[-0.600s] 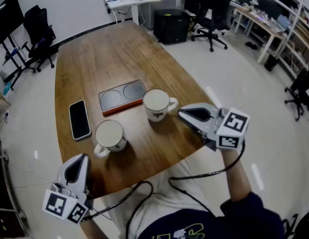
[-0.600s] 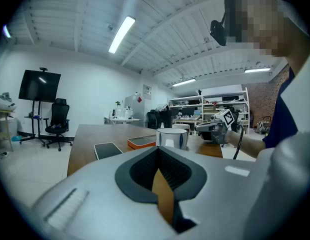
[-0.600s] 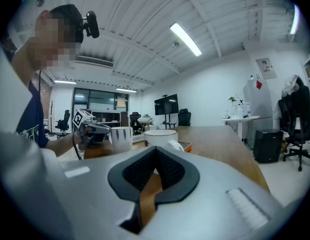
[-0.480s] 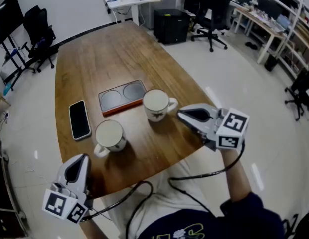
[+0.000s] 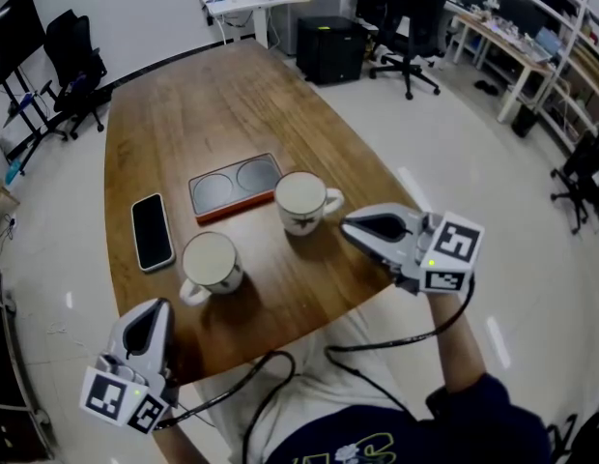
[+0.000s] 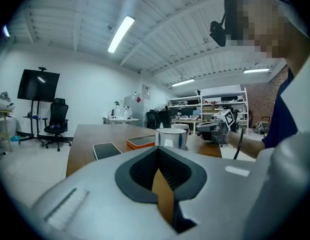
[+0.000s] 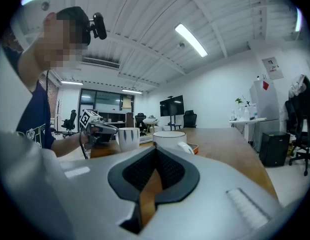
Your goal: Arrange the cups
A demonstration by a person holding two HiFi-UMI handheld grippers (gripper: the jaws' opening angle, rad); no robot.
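Note:
Two white mugs stand on the wooden table (image 5: 184, 114). The near-left mug (image 5: 211, 262) has its handle toward the table's front edge. The right mug (image 5: 301, 201) has its handle pointing right. Behind them lies an orange-rimmed grey coaster tray (image 5: 236, 186) with two empty round recesses. My left gripper (image 5: 156, 304) hovers shut at the front edge, just short of the left mug (image 6: 171, 137). My right gripper (image 5: 347, 224) is shut and empty, level with the right mug's handle and a little apart from it. In the right gripper view, the right mug (image 7: 169, 139) is straight ahead of the jaws (image 7: 156, 151).
A black phone (image 5: 152, 231) lies flat left of the tray. Beyond the table are office chairs (image 5: 411, 27), a black box (image 5: 332, 50), desks and shelves. Cables (image 5: 280, 365) hang from both grippers across the person's lap.

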